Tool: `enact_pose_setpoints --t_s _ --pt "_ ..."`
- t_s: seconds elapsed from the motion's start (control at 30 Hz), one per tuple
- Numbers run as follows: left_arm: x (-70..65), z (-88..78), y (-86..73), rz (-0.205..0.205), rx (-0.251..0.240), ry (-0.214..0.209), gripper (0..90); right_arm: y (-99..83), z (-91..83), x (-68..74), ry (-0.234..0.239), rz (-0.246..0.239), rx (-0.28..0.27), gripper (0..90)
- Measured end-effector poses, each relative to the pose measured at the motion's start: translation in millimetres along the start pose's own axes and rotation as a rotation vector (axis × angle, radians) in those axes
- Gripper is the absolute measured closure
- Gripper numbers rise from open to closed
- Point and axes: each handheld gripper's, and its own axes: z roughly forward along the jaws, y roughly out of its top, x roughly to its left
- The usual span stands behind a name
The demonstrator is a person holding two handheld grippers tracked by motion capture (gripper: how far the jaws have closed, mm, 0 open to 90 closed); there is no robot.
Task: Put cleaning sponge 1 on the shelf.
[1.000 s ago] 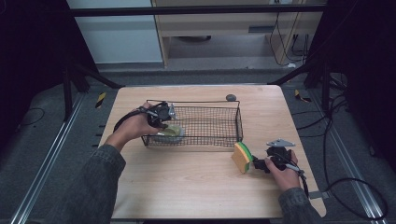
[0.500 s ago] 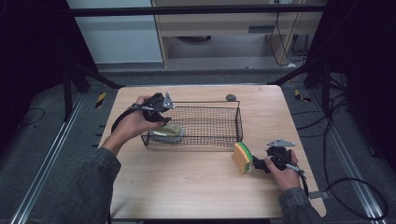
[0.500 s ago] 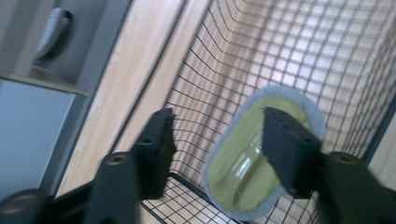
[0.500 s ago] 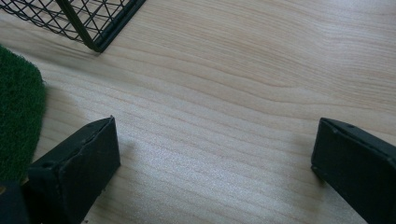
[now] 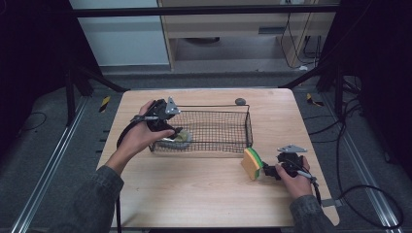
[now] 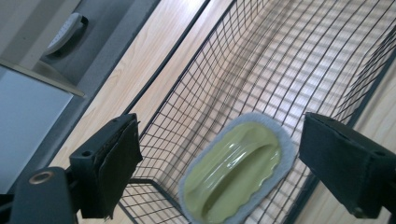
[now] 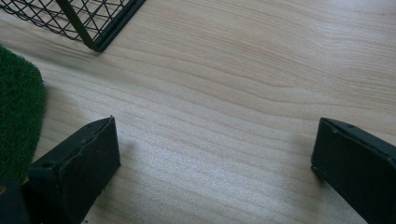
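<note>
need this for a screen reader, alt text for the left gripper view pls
A green scrubber pad with a grey rim lies on the floor of a black wire basket, between the open left gripper jaws, which have just been opening and do not touch it. Wooden table lies beyond.

The worktop (image 5: 194,194) is pale wood with a fine running grain. The basket (image 5: 214,127) is black wire in a small square mesh. Inside it lies a scrubbing pad (image 6: 238,170) with a glossy olive-green ribbed top and a pale grey-blue felt edge. The sponge (image 5: 252,163) is yellow with a dark green layer. Both the left claw (image 6: 233,158) and the right claw (image 7: 212,175) are matt black; the person's sleeves (image 5: 92,199) are dark grey.
</note>
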Motion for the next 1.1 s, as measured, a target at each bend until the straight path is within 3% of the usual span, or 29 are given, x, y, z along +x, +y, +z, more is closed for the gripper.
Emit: enact_pose_setpoints --t_s 0.07,0.1,0.2,0.67,0.73,0.77,0.83,0.93,1.0,1.1 --pt "-2.7 -3.3 -1.1 -0.023 -0.010 0.002 10.4 0.0 0.0 0.2 0.001 0.003 -0.001 1.3" --pt "-6.5 -7.3 -3.4 -0.062 -0.033 -0.001 10.0 0.0 0.0 0.2 0.001 0.004 -0.001 1.3" --pt "-11.6 -11.1 -6.6 -0.097 -0.052 0.003 9.5 0.0 -0.1 0.2 0.000 0.003 0.000 1.3" --pt "-37.8 -23.7 -41.9 -0.205 -0.087 0.004 7.7 -0.3 -1.6 0.6 0.003 0.014 0.005 2.4" --pt "-41.9 -23.2 -50.9 -0.234 -0.095 0.010 7.7 0.5 -4.3 -0.1 0.001 0.010 0.024 5.8" --pt "-48.1 -21.8 -62.9 -0.262 -0.106 0.018 7.7 0.7 -6.0 -0.1 0.001 0.013 0.034 7.3" --pt "-52.0 -20.4 -69.3 -0.276 -0.106 0.015 7.7 0.9 -8.2 0.1 -0.001 0.017 0.048 8.6" --pt "-58.3 -14.6 -87.9 -0.314 -0.094 0.003 7.6 1.9 -14.2 0.6 -0.009 -0.003 0.084 10.4" --pt "-58.5 -11.0 -103.4 -0.326 -0.052 0.018 7.6 5.6 -23.8 3.0 -0.019 -0.034 0.106 13.0" --pt "-58.4 -10.0 -114.0 -0.350 -0.041 0.031 7.6 6.6 -30.6 6.0 -0.010 -0.050 0.125 13.6"
